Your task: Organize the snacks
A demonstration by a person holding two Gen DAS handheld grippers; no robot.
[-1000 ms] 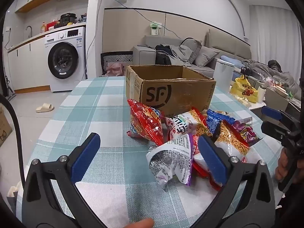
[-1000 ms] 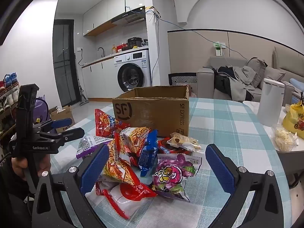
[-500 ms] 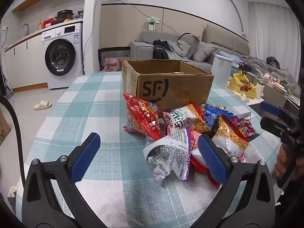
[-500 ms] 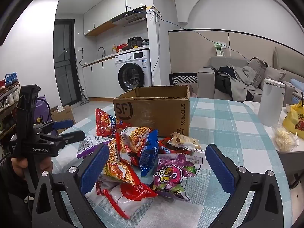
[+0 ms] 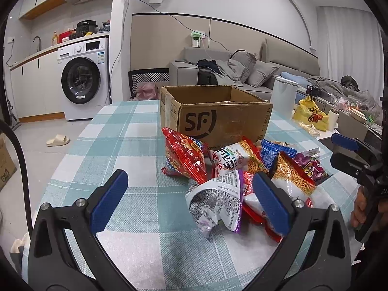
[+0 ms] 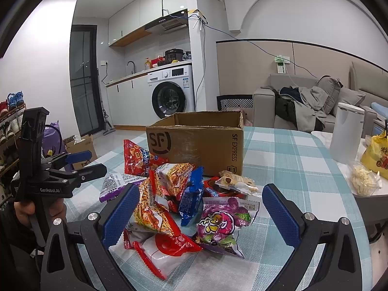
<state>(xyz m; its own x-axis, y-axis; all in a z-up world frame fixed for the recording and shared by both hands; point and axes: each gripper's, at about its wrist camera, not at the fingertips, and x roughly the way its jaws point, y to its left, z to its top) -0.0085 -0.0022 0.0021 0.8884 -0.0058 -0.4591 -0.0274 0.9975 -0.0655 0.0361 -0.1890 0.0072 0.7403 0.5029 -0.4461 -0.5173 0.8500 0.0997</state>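
A pile of snack bags lies on the checked tablecloth in front of an open cardboard box [image 5: 218,111] marked SF, also in the right wrist view [image 6: 201,140]. A silver and purple bag [image 5: 218,201] lies nearest my left gripper [image 5: 191,203], which is open and empty just short of it. A red bag [image 5: 186,157] leans by the box. My right gripper [image 6: 201,213] is open and empty above a purple grape bag [image 6: 223,220], an orange noodle bag [image 6: 150,208] and a blue bag [image 6: 191,194]. Each gripper shows in the other's view.
A white kettle [image 6: 346,133] and a yellow bag [image 6: 378,157] stand on a side table to the right. The tablecloth [image 5: 116,145] is bare left of the pile. A washing machine [image 5: 82,77] and a sofa [image 5: 242,70] stand beyond the table.
My left gripper has drifted slightly forward and lower toward the pile. The right gripper has barely moved. Both stay open.
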